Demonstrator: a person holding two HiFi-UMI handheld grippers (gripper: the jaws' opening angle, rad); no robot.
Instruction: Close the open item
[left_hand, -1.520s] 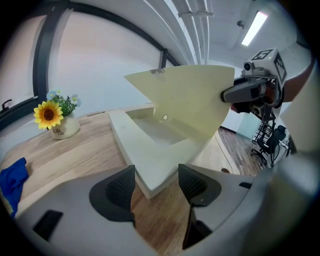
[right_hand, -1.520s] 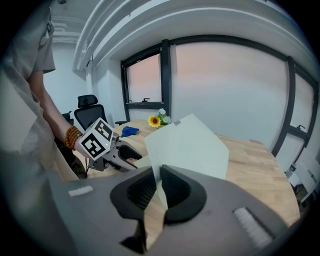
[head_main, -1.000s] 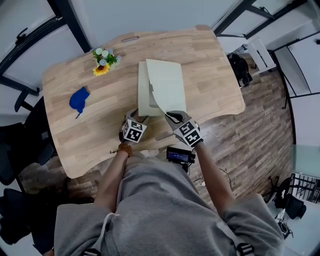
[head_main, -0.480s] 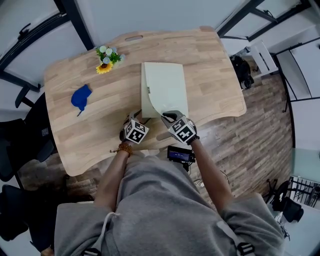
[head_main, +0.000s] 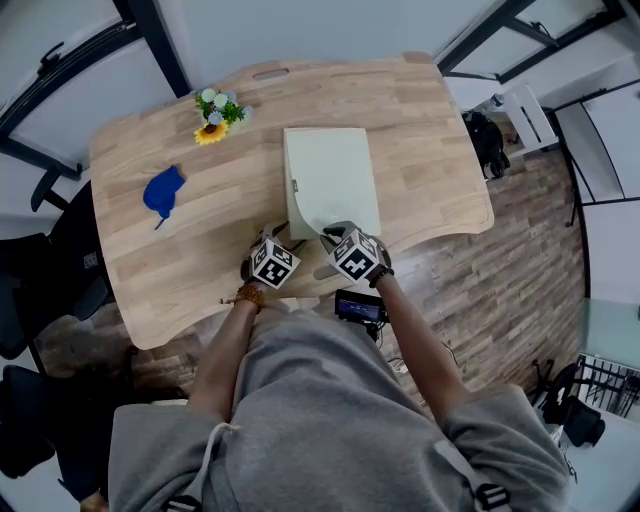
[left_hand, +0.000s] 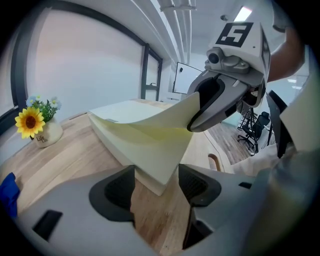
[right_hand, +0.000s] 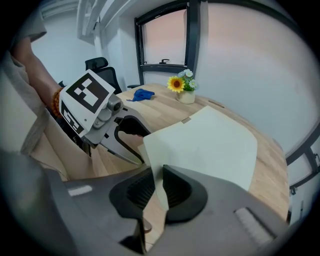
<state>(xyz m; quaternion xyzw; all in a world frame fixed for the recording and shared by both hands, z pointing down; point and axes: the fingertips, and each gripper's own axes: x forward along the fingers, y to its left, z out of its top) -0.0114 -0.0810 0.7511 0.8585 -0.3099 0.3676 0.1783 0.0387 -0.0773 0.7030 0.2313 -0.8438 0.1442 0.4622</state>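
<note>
A light wooden surface (head_main: 420, 130) with rounded corners fills the middle of the head view, over a wood-plank floor (head_main: 500, 290). A person in a grey top (head_main: 320, 420) stands at its near edge, both arms reaching forward.

A pale cream rectangular book (head_main: 330, 170) lies flat at the centre of the surface, its long side running away from the person. Its front cover (right_hand: 210, 145) lies almost flat over the pages, with only the near corner curling upward.

The right gripper (head_main: 328, 233) is at the book's near edge. In the right gripper view its jaws are closed on that raised corner of the cover, the thin sheet pinched between the dark ribbed pads (right_hand: 177, 192).

The left gripper (head_main: 278, 234) sits just beside it, at the book's near left corner. In the left gripper view its jaws stand apart, with the book's corner just ahead of the gap and neither pad pressing on it.

A crumpled blue cloth (head_main: 162, 193) lies well apart on the left of the surface. A small white pot of flowers (head_main: 217, 113), including a sunflower, stands near the far left edge.
</note>
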